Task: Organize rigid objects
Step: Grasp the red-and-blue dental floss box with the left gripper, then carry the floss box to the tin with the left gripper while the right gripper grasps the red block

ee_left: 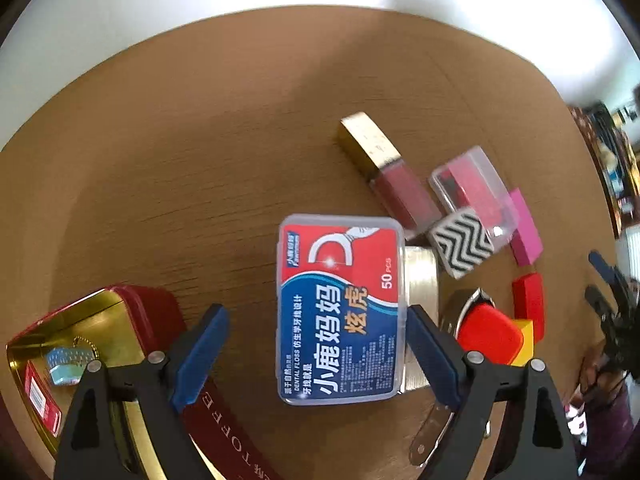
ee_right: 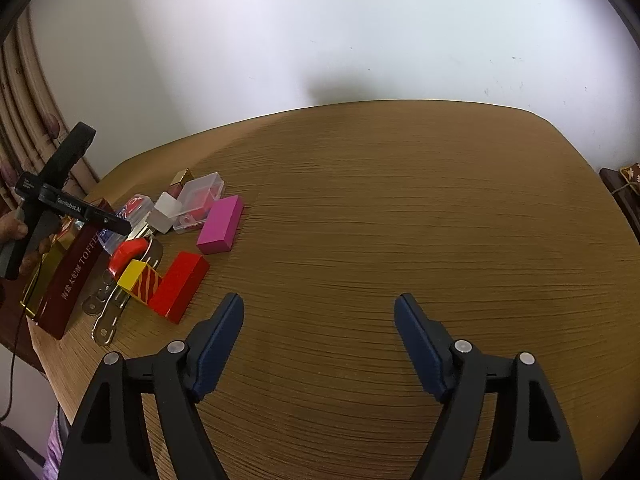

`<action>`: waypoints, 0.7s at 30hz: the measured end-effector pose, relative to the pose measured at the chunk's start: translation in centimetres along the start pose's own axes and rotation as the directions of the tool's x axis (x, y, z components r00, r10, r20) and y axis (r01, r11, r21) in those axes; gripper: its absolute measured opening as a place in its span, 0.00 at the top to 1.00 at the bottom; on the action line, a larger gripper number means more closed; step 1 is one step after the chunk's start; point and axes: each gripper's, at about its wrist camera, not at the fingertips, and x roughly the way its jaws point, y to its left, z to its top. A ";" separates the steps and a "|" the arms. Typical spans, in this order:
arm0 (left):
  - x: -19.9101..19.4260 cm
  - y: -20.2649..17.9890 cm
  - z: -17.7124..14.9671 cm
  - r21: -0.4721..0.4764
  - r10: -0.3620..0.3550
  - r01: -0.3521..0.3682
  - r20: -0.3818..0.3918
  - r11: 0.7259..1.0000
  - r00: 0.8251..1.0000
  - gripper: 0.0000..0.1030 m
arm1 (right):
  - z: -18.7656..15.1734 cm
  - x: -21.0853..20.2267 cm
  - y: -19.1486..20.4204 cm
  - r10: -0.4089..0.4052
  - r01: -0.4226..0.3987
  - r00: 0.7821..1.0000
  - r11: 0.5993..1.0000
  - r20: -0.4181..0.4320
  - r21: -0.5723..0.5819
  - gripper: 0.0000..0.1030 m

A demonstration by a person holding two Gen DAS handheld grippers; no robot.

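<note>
My left gripper (ee_left: 318, 316) is open, its jaws on either side of a clear dental floss box (ee_left: 339, 312) with a red and blue label; the right pad (ee_left: 430, 356) looks close to its edge. An open red tin with a gold inside (ee_left: 80, 320) sits at the lower left, with a few small items in it. A pile lies to the right: a gold-capped lip gloss (ee_left: 384, 168), a clear box with red contents (ee_left: 472, 184), a zigzag cube (ee_left: 460, 244), a pink block (ee_right: 221, 224) and a red block (ee_right: 180, 286). My right gripper (ee_right: 319, 312) is open and empty over bare table.
The brown wooden table (ee_right: 400, 200) stands against a white wall. A silver round tin (ee_left: 420, 276) lies under the floss box. A red-topped metal opener (ee_left: 488, 336), a yellow striped block (ee_right: 140, 280) and metal tools (ee_right: 108, 320) lie in the pile. A curtain hangs at the left.
</note>
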 end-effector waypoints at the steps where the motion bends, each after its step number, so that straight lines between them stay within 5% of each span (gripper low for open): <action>1: -0.1 0.1 0.0 -0.008 0.011 -0.011 0.008 1.000 1.000 0.12 | 0.0 0.0 0.0 0.000 0.000 1.000 1.000 -0.001 0.001 0.26; 4: 0.0 0.0 -0.2 -0.021 0.015 -0.015 -0.006 1.000 1.000 0.13 | 0.1 0.0 -0.1 0.000 0.000 1.000 1.000 -0.001 0.004 0.23; 8: 0.6 -1.5 -1.2 -0.002 0.075 -0.075 -0.027 0.997 0.997 0.40 | 0.1 0.1 -0.3 0.000 0.001 1.000 1.000 -0.003 0.014 0.23; 15: -0.3 -1.0 -1.7 -0.022 0.027 -0.028 -0.013 0.999 1.000 0.40 | 0.1 0.0 -0.8 0.004 -0.004 1.000 0.999 -0.006 0.040 0.22; 21: -5.4 0.4 -2.7 -0.059 0.008 -0.002 0.113 0.998 0.994 0.40 | 0.2 0.0 -0.9 0.005 -0.004 1.000 0.999 -0.003 0.053 0.22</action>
